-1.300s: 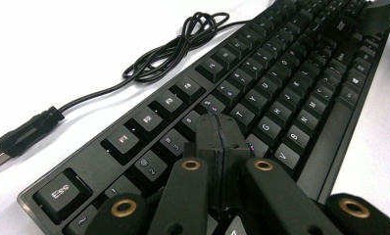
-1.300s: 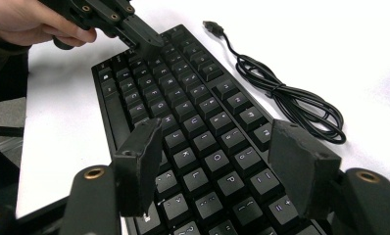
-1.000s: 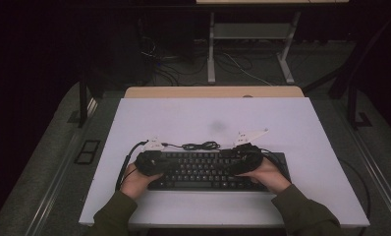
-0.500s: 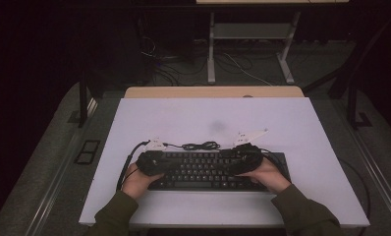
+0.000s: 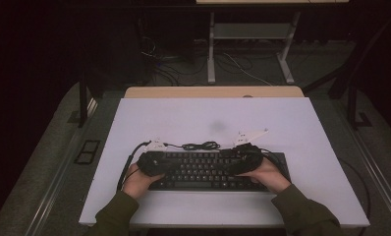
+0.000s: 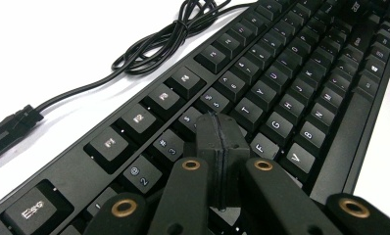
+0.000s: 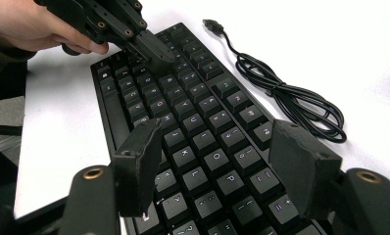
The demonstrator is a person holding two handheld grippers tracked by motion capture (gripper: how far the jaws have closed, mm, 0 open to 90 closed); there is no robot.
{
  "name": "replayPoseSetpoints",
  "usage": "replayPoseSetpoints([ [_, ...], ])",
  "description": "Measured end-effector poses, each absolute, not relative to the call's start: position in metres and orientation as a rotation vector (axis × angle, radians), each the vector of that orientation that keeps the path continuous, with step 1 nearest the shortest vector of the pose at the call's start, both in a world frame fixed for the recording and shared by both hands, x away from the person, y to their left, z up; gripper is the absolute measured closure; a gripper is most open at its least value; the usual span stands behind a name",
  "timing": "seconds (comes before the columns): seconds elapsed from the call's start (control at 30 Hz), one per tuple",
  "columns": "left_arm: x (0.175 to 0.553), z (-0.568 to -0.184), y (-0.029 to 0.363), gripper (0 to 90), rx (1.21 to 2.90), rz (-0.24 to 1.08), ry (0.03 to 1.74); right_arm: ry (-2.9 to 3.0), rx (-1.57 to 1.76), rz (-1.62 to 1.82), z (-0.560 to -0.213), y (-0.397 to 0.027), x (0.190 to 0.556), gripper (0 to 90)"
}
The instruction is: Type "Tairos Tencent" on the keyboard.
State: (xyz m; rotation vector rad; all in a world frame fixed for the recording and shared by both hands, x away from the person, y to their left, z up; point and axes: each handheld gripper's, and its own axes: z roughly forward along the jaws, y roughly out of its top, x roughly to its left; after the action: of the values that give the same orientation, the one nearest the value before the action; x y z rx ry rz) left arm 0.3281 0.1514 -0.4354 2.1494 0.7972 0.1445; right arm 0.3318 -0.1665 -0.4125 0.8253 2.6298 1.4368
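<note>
A black keyboard (image 5: 203,169) lies on the white table (image 5: 208,118) near its front edge. Its black cable (image 5: 198,146) is bundled just behind it. My left gripper (image 5: 152,164) rests over the keyboard's left end. In the left gripper view its jaws (image 6: 222,125) are shut together, empty, with the tips down by the number row and the keys below it. I cannot tell if they press a key. My right gripper (image 5: 245,160) hovers over the keyboard's right end. Its jaws (image 7: 215,132) stand wide open above the keys (image 7: 203,142), holding nothing. The left gripper (image 7: 156,51) appears far off in the right gripper view.
The cable's plug (image 7: 212,23) lies loose on the table behind the keyboard. A wooden strip (image 5: 213,92) borders the table's far edge. Beyond it stand a metal desk frame (image 5: 252,34) and floor cables (image 5: 242,69). Bare white table spreads behind and beside the keyboard.
</note>
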Motion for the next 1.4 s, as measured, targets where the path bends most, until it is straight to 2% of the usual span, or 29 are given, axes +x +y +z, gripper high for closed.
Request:
replayPoseSetpoints([
  [0.3,0.327,-0.430,0.154,89.2,2.126,0.134,0.792,2.627,0.825,1.435,-0.412,-0.167,0.332,36.7],
  [0.5,0.325,-0.427,0.156,81.0,2.112,0.147,0.790,2.633,0.828,1.427,-0.413,-0.166,0.332,41.4],
  [0.87,0.321,-0.424,0.156,57.9,2.099,0.157,0.786,2.651,0.867,1.412,-0.410,-0.162,0.334,64.9],
  [1.07,0.322,-0.424,0.156,40.5,2.079,0.160,0.799,2.646,0.861,1.422,-0.407,-0.156,0.335,76.1],
  [1.3,0.321,-0.424,0.154,32.0,2.090,0.169,0.794,2.657,0.845,1.429,-0.408,-0.151,0.336,88.8],
  [1.4,0.320,-0.425,0.153,29.2,2.089,0.178,0.794,2.670,0.838,1.432,-0.408,-0.148,0.335,89.2],
])
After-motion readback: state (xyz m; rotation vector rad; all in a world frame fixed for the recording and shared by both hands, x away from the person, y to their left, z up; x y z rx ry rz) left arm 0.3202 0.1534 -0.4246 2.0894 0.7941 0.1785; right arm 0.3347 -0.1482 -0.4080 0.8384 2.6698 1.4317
